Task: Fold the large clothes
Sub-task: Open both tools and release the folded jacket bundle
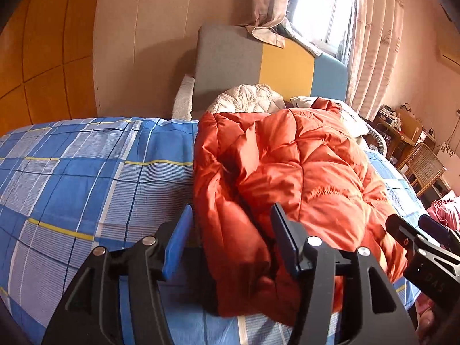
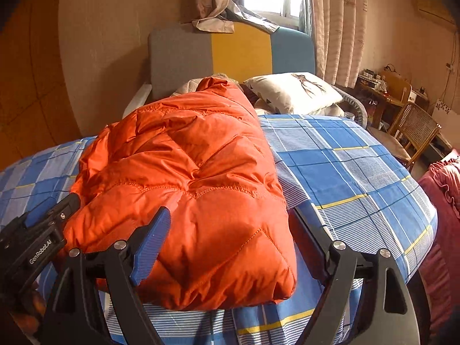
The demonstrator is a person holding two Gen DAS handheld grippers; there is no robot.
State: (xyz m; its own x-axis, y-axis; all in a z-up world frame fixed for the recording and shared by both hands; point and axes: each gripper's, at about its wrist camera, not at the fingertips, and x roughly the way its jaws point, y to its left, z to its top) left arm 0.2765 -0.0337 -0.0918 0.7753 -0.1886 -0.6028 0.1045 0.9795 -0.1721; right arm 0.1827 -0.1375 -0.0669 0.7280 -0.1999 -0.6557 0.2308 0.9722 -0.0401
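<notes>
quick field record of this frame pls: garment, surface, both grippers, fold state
garment: orange quilted down jacket, bundled lengthwise
surface: bed with blue plaid sheet
left gripper: open, fingers straddle the jacket's near left edge, pads not pressing
right gripper: open wide, jacket's near end between fingers, not gripped
fold state: folded into a long bundle, released
background: white printed pillow by headboard

The left gripper (image 1: 230,238) points downward with its jaws apart and nothing pressed between them. The right gripper (image 2: 230,247) just beside it also points downward, jaws spread wide.
</notes>
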